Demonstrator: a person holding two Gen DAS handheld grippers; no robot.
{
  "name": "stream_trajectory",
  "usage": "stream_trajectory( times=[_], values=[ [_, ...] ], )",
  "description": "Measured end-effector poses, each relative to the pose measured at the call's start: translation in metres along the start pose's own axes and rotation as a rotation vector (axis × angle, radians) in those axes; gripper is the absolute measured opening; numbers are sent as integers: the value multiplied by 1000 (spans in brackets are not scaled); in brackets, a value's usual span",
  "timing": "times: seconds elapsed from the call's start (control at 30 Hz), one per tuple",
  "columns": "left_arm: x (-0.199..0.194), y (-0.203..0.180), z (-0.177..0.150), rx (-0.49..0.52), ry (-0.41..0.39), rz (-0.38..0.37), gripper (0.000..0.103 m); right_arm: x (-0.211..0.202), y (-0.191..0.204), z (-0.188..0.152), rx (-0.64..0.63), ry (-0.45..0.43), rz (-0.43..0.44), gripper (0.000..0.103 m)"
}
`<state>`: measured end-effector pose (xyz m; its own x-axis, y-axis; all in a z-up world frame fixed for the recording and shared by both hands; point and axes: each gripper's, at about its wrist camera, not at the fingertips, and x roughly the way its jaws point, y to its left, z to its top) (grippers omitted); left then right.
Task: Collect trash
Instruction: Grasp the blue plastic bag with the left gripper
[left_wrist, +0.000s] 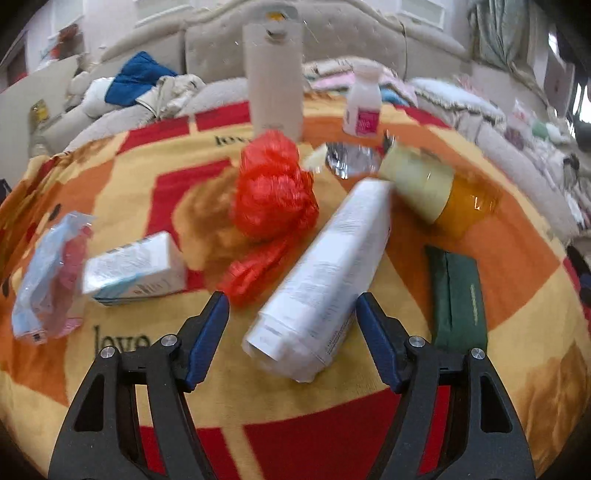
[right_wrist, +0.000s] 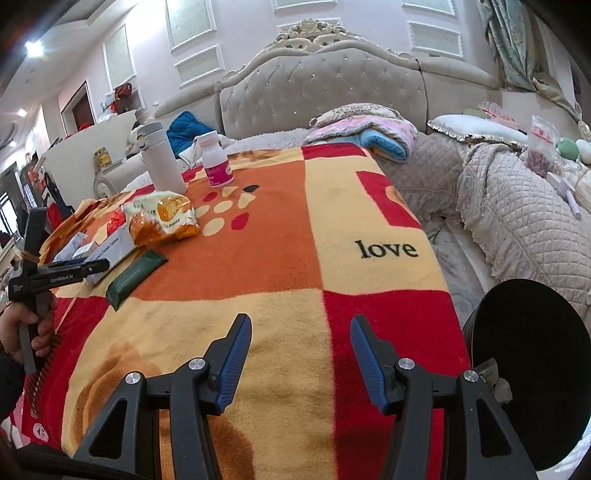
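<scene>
My left gripper is open low over the blanket, and the near end of a long white carton lies between its blue pads without being pinched. A crumpled red plastic bag sits just beyond it, with a small white-and-blue box and a clear blue-pink wrapper to the left. A yellow-orange snack bag and a dark green pack lie to the right. My right gripper hovers open and empty over bare blanket, beside a black bin at the bed's right edge.
A beige flask, a white pill bottle and crumpled clear foil stand farther back on the patterned blanket. A hand holds the left gripper at the left. Pillows and a padded headboard lie behind.
</scene>
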<state>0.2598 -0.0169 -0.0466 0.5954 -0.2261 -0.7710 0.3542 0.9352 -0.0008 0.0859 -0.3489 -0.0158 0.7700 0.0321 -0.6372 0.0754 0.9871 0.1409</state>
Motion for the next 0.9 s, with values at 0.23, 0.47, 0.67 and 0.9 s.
stream_trajectory(
  times=[0.23, 0.47, 0.67, 0.9],
  values=[
    [-14, -1, -13, -69, 1, -96, 67, 1, 0, 0, 3, 2, 0, 53],
    [-65, 20, -24, -48, -140, 130, 69, 1, 0, 0, 1, 0, -2, 53],
    [-77, 109, -11, -158, -181, 397, 70, 2, 1, 0, -2, 3, -2, 53],
    [-40, 156, -5, -146, -33, 372, 71, 4, 2, 0, -3, 8, -7, 53]
  ],
)
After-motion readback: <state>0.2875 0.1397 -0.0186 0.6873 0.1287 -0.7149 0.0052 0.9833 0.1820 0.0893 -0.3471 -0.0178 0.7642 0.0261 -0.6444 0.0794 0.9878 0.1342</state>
